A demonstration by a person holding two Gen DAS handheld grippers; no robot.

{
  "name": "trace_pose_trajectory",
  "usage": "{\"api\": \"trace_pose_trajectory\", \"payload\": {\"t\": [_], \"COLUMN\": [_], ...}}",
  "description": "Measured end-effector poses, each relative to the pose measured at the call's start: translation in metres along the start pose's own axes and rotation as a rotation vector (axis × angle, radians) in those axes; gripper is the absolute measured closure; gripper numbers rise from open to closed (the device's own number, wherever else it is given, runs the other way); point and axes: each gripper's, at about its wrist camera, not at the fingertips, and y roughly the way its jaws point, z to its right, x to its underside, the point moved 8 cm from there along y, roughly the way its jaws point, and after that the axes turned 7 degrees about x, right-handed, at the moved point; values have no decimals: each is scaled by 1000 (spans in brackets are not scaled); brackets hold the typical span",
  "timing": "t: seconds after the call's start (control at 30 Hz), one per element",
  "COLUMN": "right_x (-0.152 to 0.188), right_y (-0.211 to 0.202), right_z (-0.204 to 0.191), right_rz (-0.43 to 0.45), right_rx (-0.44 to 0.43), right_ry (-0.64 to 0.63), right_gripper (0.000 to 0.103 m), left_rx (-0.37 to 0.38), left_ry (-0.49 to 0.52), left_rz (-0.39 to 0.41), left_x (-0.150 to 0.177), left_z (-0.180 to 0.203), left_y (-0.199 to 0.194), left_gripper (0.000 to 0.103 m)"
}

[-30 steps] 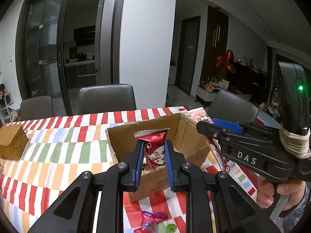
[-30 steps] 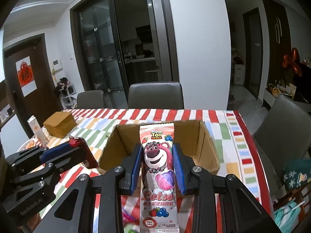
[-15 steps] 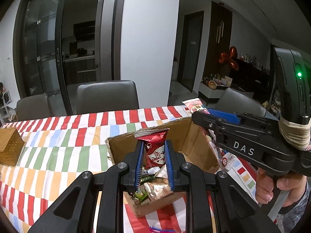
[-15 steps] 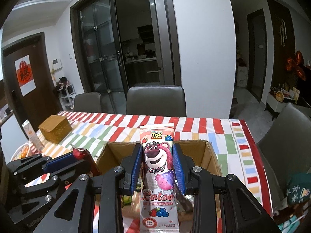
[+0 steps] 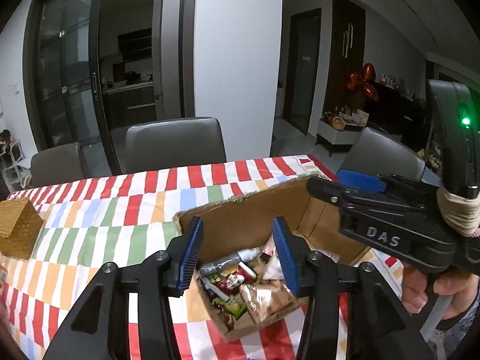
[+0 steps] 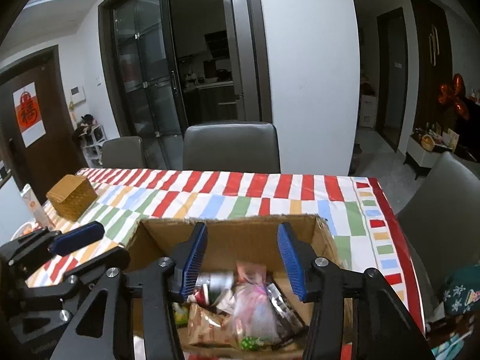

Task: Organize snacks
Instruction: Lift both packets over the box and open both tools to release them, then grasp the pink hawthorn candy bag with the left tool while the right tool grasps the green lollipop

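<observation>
Both tools hang above the open cardboard box (image 6: 234, 234), which stands on the table (image 6: 210, 198) near its right edge, on the striped cloth. The left tool (image 5: 237, 255) has its blue pads spread, and its jaws have just been opening; nothing is between them, only the inside of the box shows in the gap. The right tool (image 6: 241, 258) is spread in the same way, its jaws also just opened, and no packet is pinched there. The snacks (image 6: 249, 309) lie in a loose heap on the bottom of the box: a pink packet on top, blurred, a brown wrapper (image 5: 267, 300) and a grey tube-like pack (image 5: 225, 262) beside it. In the left view the right tool comes in from the right side, over the right wall of the box, held by a hand (image 5: 432, 288). A woven brown box (image 6: 72, 196) stands well apart, near the left edge of the table
</observation>
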Motion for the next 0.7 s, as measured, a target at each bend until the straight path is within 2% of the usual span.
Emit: {"api": "trace_pose_trajectory", "payload": {"t": [0.37, 0.7], "right_x": [28, 66], "right_y": [-54, -88], "right_z": [-17, -28], "right_rz": [51, 22], "right_rx": [-31, -57], "right_ry": [-44, -40], "right_gripper": [53, 53], "left_rx": [-11, -13], "left_ry": [26, 61], "left_rz": [-2, -36], "left_x": [29, 64], "left_z": [9, 22], "left_y": [-43, -72], "left_gripper": [50, 48]}}
